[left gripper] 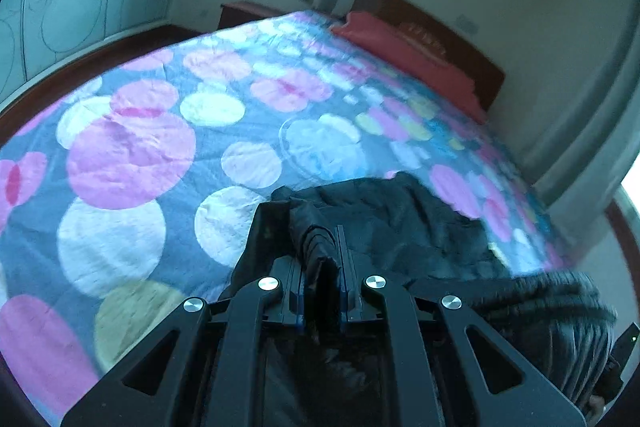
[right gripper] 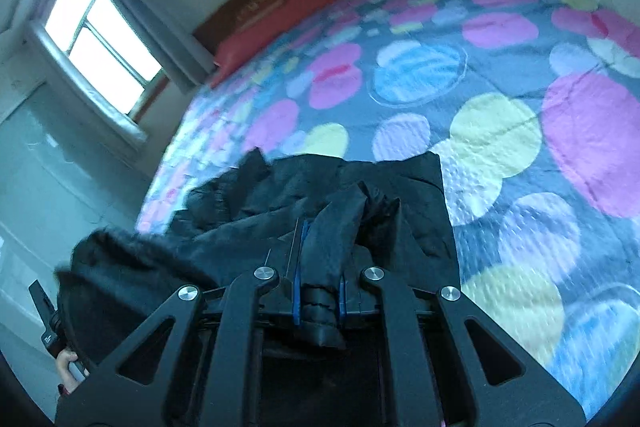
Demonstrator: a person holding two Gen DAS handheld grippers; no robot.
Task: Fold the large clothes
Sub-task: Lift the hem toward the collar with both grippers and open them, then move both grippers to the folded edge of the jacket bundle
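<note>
L gripper & R gripper both pinching black garment over bedspread; folding just starting, garment bunched, no neat fold yet.

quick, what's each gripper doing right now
left gripper: closed on a bunched fold of the black garment.
right gripper: closed on another fold of the same black garment.

Black garment matt cloth, maybe padded; bedspread crinkled cotton-like.
</note>
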